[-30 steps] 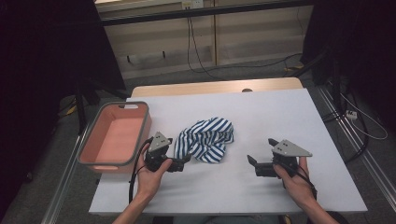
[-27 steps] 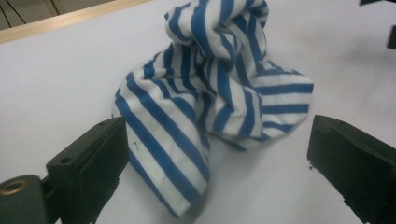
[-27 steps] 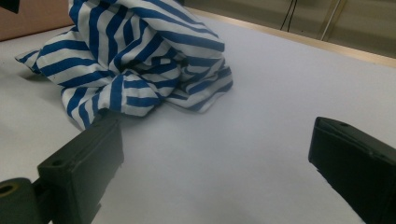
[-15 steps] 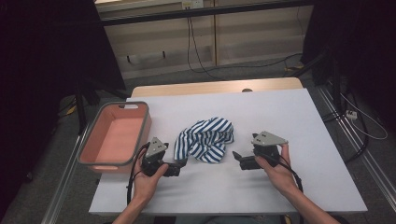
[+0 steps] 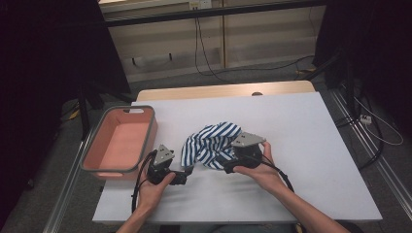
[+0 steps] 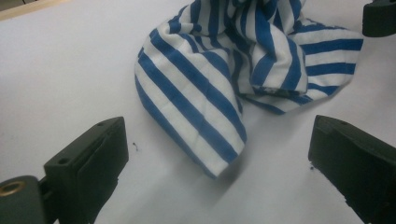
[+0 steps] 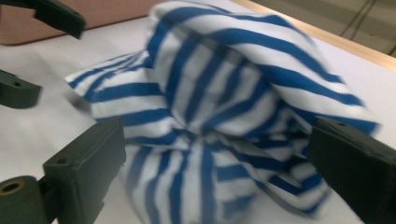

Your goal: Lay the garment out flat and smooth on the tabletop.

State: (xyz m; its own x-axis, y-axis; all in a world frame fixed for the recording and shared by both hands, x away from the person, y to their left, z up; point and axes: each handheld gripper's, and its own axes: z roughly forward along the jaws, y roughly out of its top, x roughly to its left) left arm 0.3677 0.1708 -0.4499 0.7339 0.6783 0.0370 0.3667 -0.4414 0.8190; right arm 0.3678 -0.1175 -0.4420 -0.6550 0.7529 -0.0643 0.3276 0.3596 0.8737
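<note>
Right hand-held gripper (image 5: 228,165) moved in from right side of tabletop (image 5: 311,145), now at striped cloth (image 5: 210,143), jaws spread wide around crumpled fabric, not clenched. Left hand-held gripper (image 5: 187,174) shifted little, jaws released, cloth corner just ahead. Cloth bunched mid-tabletop, beside pink bin (image 5: 97,153) at left edge

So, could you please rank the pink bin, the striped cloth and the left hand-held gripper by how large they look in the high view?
1. Pink bin, largest.
2. Striped cloth, crumpled, clearly smaller.
3. Left hand-held gripper, smallest, though it sits slightly nearer the camera.
</note>
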